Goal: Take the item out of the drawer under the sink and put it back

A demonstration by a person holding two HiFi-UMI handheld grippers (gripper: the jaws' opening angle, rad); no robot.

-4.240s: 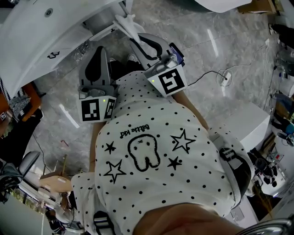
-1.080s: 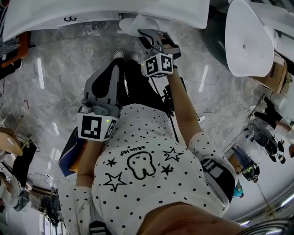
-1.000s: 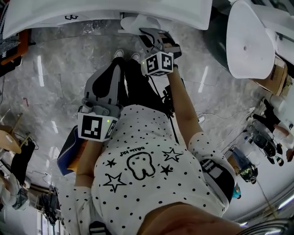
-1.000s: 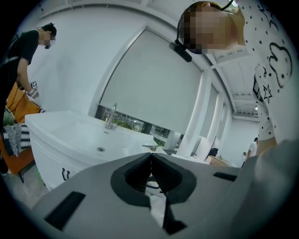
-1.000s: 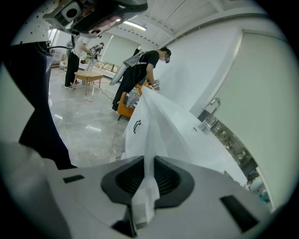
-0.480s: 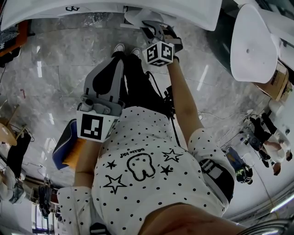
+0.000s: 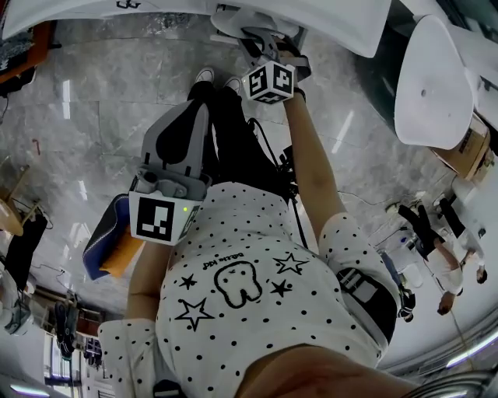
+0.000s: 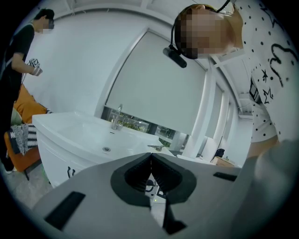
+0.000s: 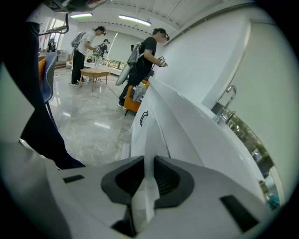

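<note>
My right gripper point(image 7: 259, 37) reaches up to the white sink cabinet point(image 7: 327, 19) at the top of the head view, shut on a thin white packet point(image 7: 232, 21). In the right gripper view the packet point(image 9: 145, 193) sits pinched between the dark pads, and the right gripper point(image 9: 148, 162) points along the cabinet front point(image 9: 138, 133) with its black handle point(image 9: 144, 117). The left gripper point(image 7: 184, 124) hangs lower, over the person's dark trousers, shut and empty. Seen from the left gripper point(image 8: 150, 158), the sink basin point(image 8: 88, 133) and its tap point(image 8: 117, 117) lie ahead.
A second white basin point(image 7: 436, 85) stands at the right. A blue and orange seat point(image 7: 109, 245) is behind my left arm. Two people point(image 9: 145, 56) and a low wooden table point(image 9: 93, 72) are further down the grey marble floor point(image 7: 93, 101).
The right gripper with the white packet has moved up the picture, closer in under the sink's edge. The left gripper has hardly moved.
</note>
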